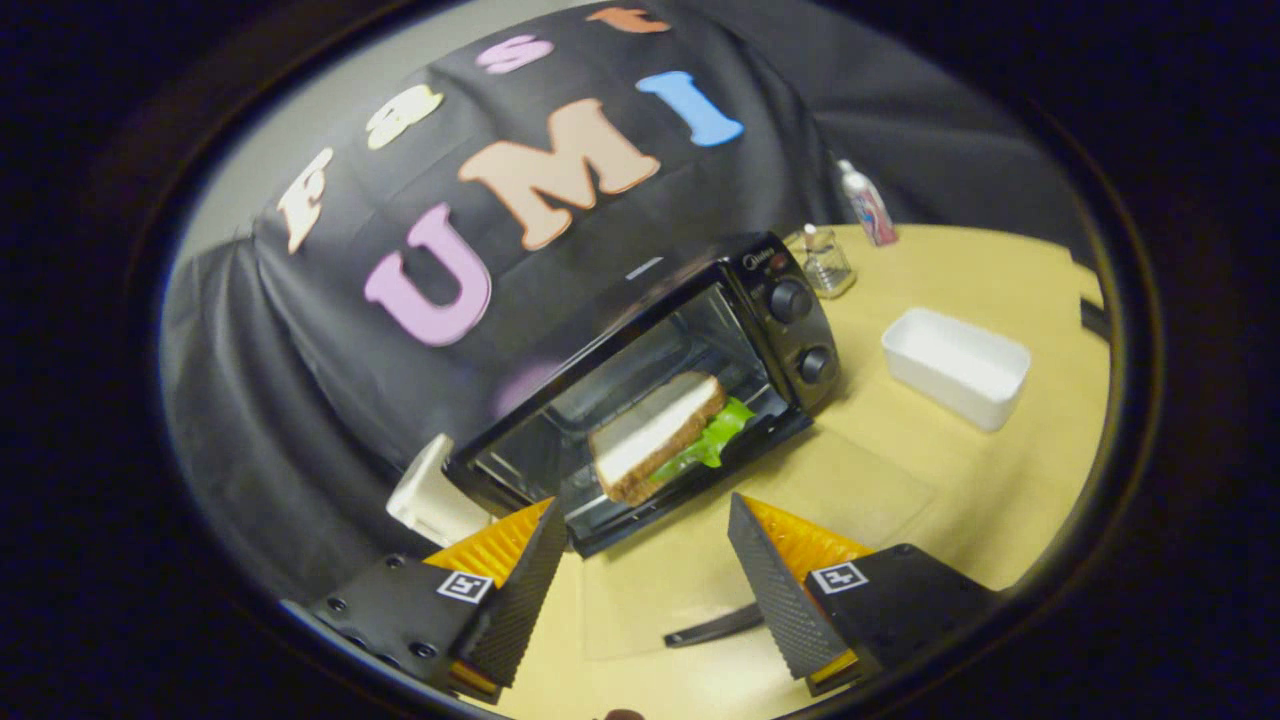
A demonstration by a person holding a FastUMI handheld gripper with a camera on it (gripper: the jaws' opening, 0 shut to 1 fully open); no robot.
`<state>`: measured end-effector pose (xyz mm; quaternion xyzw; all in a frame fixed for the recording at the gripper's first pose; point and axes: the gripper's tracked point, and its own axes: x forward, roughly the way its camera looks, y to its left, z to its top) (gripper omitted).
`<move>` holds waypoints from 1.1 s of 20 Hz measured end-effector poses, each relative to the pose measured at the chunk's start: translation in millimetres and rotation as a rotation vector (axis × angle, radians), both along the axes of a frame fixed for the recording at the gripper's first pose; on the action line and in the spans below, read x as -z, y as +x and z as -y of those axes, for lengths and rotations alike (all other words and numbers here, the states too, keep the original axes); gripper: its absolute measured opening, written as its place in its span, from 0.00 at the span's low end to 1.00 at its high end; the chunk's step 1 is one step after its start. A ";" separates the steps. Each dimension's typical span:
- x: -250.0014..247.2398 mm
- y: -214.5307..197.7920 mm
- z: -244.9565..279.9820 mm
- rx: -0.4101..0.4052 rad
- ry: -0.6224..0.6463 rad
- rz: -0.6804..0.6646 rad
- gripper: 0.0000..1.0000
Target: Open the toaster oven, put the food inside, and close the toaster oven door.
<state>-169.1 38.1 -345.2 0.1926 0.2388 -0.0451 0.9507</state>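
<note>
done: oven (700,330) mid-frame open, sandwich (655,435) inside | gripper (645,560) at bottom: we see fingers apart, holding nothing | left: we judge only closing the door (800,490)

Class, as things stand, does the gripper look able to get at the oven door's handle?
Probably yes: the gripper is open and holds nothing, and the handle of the lowered glass door lies bare between its fingers.

A black toaster oven (690,350) with two knobs is seen on the table with its glass door lowered open, and a sandwich (660,435) of white bread and lettuce is seen lying inside it.
</note>
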 end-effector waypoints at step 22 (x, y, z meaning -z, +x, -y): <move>127.7 -61.6 3.5 -0.156 -0.372 -0.303 1.00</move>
